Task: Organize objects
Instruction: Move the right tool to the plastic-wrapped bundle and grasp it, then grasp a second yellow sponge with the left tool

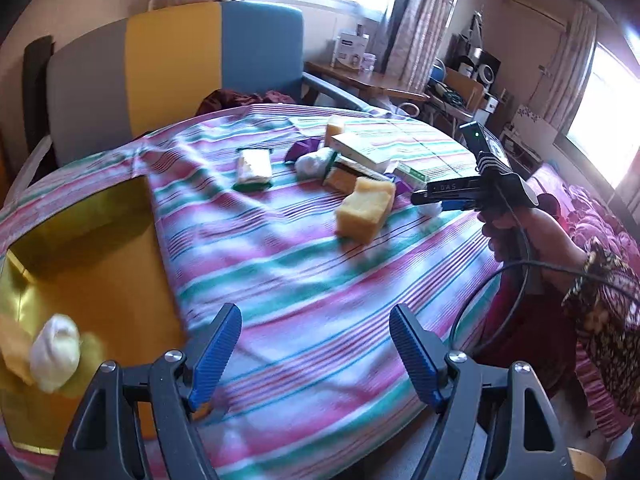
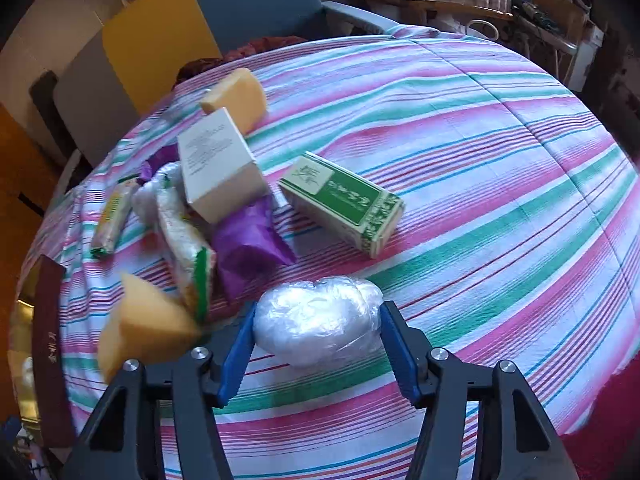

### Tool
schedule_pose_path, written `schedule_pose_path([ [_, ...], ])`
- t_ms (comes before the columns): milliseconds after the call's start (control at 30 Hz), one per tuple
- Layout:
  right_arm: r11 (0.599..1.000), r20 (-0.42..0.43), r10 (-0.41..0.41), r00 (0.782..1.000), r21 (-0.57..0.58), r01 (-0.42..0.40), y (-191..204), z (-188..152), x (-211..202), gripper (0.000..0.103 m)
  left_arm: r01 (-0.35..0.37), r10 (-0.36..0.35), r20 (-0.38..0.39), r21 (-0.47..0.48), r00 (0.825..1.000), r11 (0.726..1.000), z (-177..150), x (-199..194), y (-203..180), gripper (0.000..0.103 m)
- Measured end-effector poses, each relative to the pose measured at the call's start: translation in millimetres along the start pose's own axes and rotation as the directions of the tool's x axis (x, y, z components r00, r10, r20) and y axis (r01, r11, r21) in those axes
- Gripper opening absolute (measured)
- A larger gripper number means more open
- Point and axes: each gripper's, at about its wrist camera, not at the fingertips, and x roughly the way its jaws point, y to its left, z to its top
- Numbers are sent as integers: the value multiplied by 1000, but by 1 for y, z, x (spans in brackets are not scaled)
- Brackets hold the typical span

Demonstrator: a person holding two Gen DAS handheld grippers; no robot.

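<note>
Right wrist view: the right gripper (image 2: 318, 344) has a white plastic-wrapped bundle (image 2: 318, 320) between its jaws on the striped table (image 2: 500, 168).

From the left wrist view, the table's striped cloth fills most of the scene, with a gold box (image 1: 92, 240) at its left edge holding a white ball (image 1: 56, 352). The left gripper (image 1: 316, 344) hangs over bare cloth, jaws wide and empty. Across the table a hand (image 1: 520, 236) holds the right gripper. Beyond the bundle lie a green box (image 2: 344, 204), a white box (image 2: 218, 164), purple wrap (image 2: 250, 240), sponges in wrappers and two yellow sponges (image 2: 148, 320). The blue pads (image 2: 396, 340) sit against the bundle's two sides, gripping it where it rests on the cloth, nearest of all the things.
</note>
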Motion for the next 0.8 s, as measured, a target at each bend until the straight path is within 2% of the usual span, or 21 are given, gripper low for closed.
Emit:
schedule_pose_path([
  [167,1000,40,21,999,-17,-20,5,2,-7,57,34,-33,-33,34,999,999,27,35,-17,78],
  [333,998,60,60,996,29,-61,-4,4,-13,57,15,-7,-74,115,997,993,53,86,-36,78],
  [567,992,71,91,993,79,-96,-14,6,-14,57,72,-60,-101,123,993,990,84,148,-43,78],
  [800,988,78,120,990,87,-126,-15,7,-14,57,80,-51,-153,192,987,978,91,189,-53,79],
])
